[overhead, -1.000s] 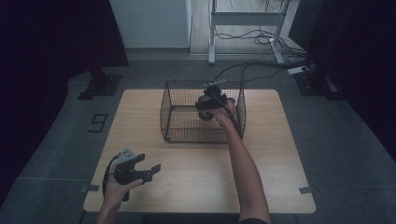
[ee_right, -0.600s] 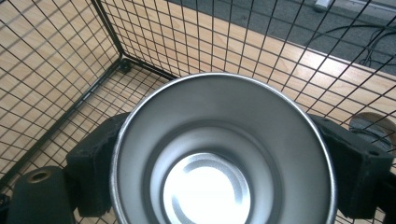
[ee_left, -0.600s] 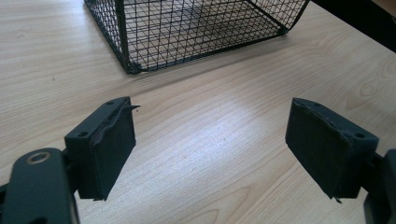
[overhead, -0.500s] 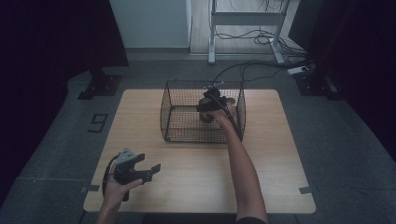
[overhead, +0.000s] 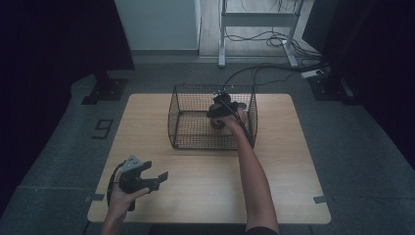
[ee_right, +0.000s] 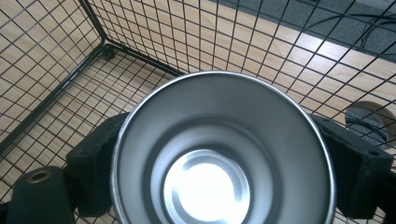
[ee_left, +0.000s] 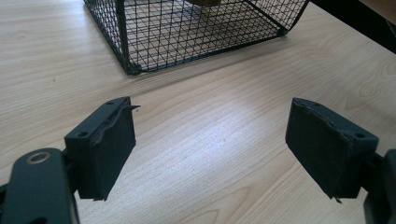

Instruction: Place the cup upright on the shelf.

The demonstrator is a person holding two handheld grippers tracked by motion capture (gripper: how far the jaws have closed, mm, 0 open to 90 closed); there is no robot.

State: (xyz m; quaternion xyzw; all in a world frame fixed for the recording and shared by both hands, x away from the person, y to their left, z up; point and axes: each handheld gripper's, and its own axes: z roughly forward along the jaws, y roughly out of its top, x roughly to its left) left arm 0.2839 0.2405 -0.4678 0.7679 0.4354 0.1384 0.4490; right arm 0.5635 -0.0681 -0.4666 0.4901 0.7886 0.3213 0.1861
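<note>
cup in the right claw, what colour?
Shiny silver metal cup, empty inside; clearest in the right gripper view.

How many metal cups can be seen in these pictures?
1: a shiny round steel cup, clamped in the right gripper inside the black wire-mesh basket. The hand may hide others.
</note>
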